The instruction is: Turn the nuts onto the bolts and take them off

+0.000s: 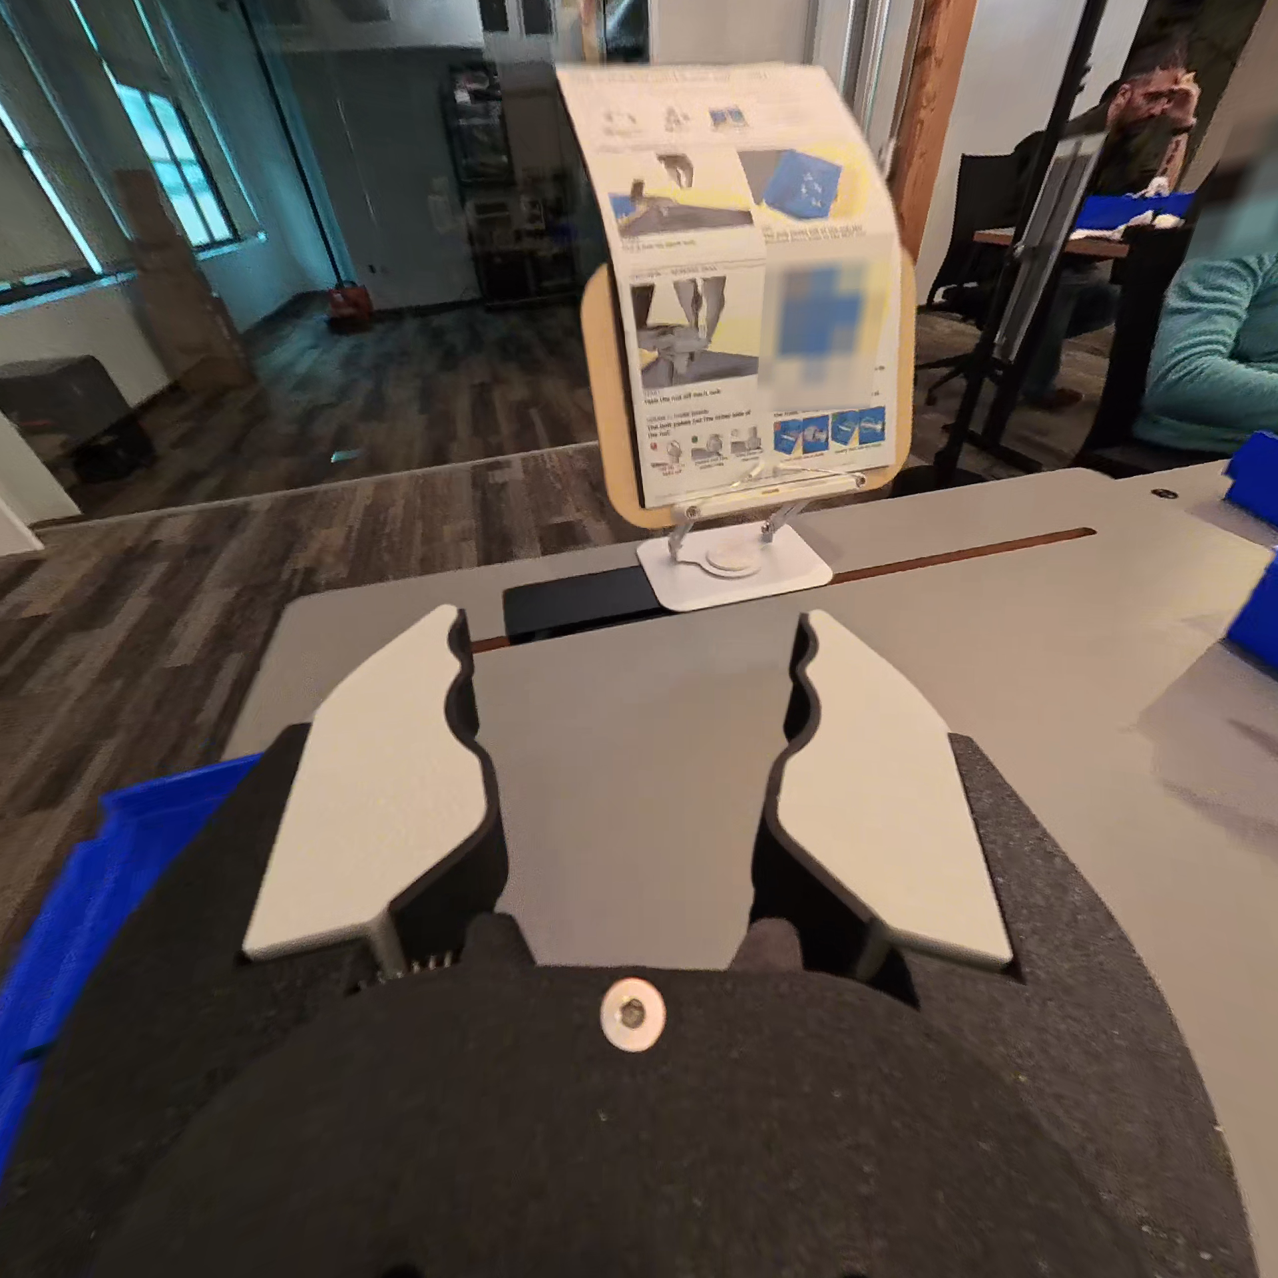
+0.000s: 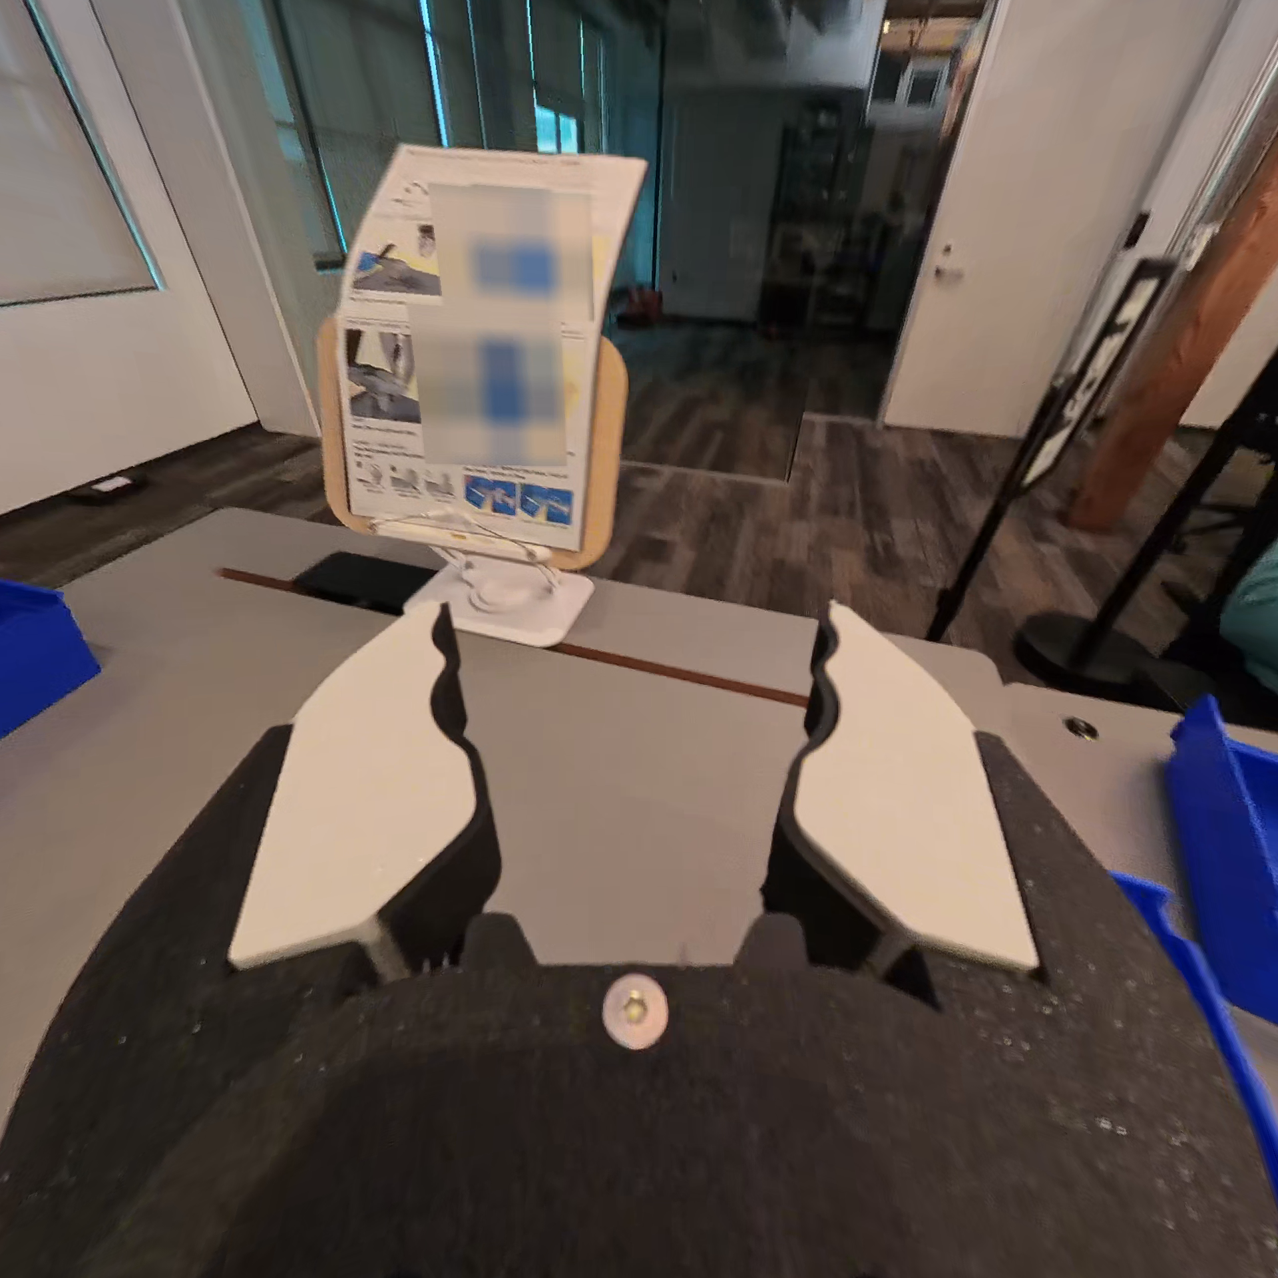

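Note:
No nut or bolt shows in either view. My left gripper (image 1: 633, 626) is open and empty, its white fingers (image 1: 387, 781) spread wide above the bare grey table (image 1: 622, 761). My right gripper (image 2: 636, 619) is also open and empty, its fingers (image 2: 899, 781) spread above the same grey table (image 2: 622, 774). Both point toward a printed instruction sheet on a stand at the table's far edge, seen in the left wrist view (image 1: 740, 290) and the right wrist view (image 2: 477, 359).
Blue bins sit at the table's sides: one at lower left (image 1: 90, 899) and one at right (image 1: 1255, 615) in the left view; one at left (image 2: 38, 650) and one at right (image 2: 1224, 850) in the right view. A dark slot (image 1: 961, 550) crosses the table. People sit at far right (image 1: 1210, 359).

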`<state>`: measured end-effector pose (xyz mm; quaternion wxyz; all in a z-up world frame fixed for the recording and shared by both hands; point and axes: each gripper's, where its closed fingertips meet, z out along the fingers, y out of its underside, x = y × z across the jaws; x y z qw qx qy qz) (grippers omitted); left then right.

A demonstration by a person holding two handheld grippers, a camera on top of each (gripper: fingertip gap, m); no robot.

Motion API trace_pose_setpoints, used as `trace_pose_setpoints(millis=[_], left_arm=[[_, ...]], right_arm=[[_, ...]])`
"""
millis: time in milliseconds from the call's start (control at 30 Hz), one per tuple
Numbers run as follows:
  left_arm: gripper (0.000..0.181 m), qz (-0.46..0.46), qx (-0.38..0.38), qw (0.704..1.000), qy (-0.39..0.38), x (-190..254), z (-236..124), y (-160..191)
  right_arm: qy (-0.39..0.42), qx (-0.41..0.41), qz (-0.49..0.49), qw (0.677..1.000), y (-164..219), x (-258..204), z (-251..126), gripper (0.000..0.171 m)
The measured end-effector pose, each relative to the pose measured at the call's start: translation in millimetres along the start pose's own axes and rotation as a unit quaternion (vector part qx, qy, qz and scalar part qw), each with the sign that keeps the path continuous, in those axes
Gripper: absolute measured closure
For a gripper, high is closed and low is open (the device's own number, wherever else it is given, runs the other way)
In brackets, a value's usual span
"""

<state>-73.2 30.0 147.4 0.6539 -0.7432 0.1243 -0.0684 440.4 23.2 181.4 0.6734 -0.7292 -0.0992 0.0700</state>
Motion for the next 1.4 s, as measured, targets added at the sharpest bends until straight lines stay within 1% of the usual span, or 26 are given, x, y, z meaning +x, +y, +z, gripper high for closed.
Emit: trace_pose_setpoints(millis=[67,133,200,233,367,533,667,767,967,1133,1233,1400], left_arm=[[0.087,-0.008,-0.021,1.0,-0.001,20.2,36.6,24.6],[0.084,-0.018,-0.035,0.999,-0.013,36.0,65.8,53.4],[0.084,-0.021,-0.037,0.999,-0.026,47.7,86.3,79.5],[0.085,-0.02,-0.038,0.998,-0.037,50.5,93.9,91.9],[0.084,-0.022,-0.047,0.995,-0.085,51.1,112.7,137.0],[0.085,-0.05,-0.081,0.99,-0.101,53.2,122.5,181.9],[0.084,-0.058,-0.128,0.984,-0.109,50.6,128.3,213.8],[0.083,-0.072,-0.148,0.98,-0.11,47.5,130.5,229.0],[0.085,-0.064,-0.187,0.973,-0.12,41.6,136.1,255.2],[0.086,-0.065,-0.215,0.968,-0.114,43.3,141.5,262.8],[0.083,-0.063,-0.246,0.961,-0.109,45.5,144.3,271.8],[0.084,-0.088,-0.272,0.953,-0.101,46.7,147.4,279.8]], right_arm=[[0.006,0.009,-0.01,1.0,15.2,-39.9,18.6,0.068],[0.008,-0.008,-0.013,1.0,42.9,-76.6,40.2,0.059],[0.014,-0.036,-0.006,0.999,76.3,-106.2,60.8,0.052],[0.017,-0.045,-0.001,0.999,92.0,-118.6,70.1,0.052],[0.034,-0.074,0.029,0.996,151.8,-150.0,104.4,0.053],[0.028,-0.155,0.081,0.984,226.0,-174.0,137.7,0.054],[0.039,-0.199,0.087,0.975,267.6,-179.6,154.0,0.052],[0.048,-0.221,0.081,0.971,285.5,-182.4,161.3,0.052],[0.064,-0.249,0.085,0.963,306.1,-180.6,170.8,0.053],[0.075,-0.282,0.104,0.951,317.3,-176.0,171.9,0.053],[0.079,-0.306,0.117,0.942,324.8,-174.3,171.5,0.053],[0.094,-0.332,0.089,0.934,331.3,-174.3,171.2,0.052]])
